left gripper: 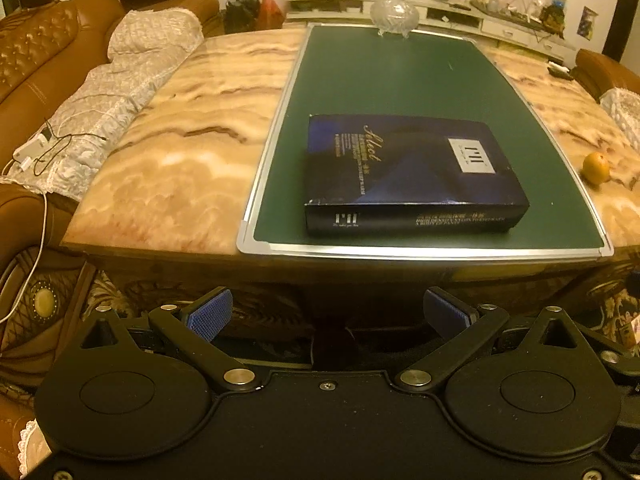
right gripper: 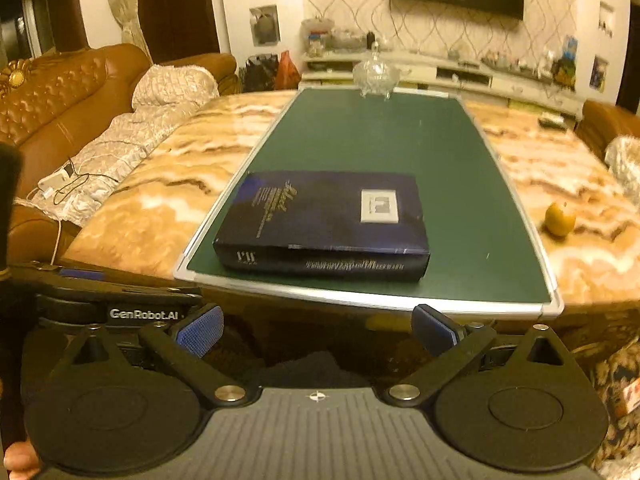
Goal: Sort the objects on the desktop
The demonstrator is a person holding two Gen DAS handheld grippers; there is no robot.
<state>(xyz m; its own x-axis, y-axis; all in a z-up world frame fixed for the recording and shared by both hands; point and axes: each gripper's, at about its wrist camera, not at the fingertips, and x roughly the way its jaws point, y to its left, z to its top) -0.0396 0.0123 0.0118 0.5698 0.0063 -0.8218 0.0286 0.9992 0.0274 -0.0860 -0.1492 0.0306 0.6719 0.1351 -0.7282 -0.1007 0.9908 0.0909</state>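
Observation:
A dark blue box (left gripper: 412,172) lies flat on the near end of a green board (left gripper: 400,76) with a silver frame, on a marble table (left gripper: 192,152). It shows in the right wrist view too (right gripper: 324,224), on the same board (right gripper: 380,140). An orange (left gripper: 596,168) sits on the marble to the right of the board, also seen from the right wrist (right gripper: 560,219). A lidded glass bowl (left gripper: 394,10) stands at the board's far end (right gripper: 376,72). My left gripper (left gripper: 328,314) is open and empty, below the table's near edge. My right gripper (right gripper: 318,328) is open and empty there too.
A brown leather sofa (left gripper: 44,52) with a pale quilted cover (left gripper: 120,92) runs along the table's left side. A white charger with cables (left gripper: 36,148) lies on the cover. A small dark object (left gripper: 558,70) lies at the table's far right. A cluttered TV cabinet (right gripper: 460,72) stands behind.

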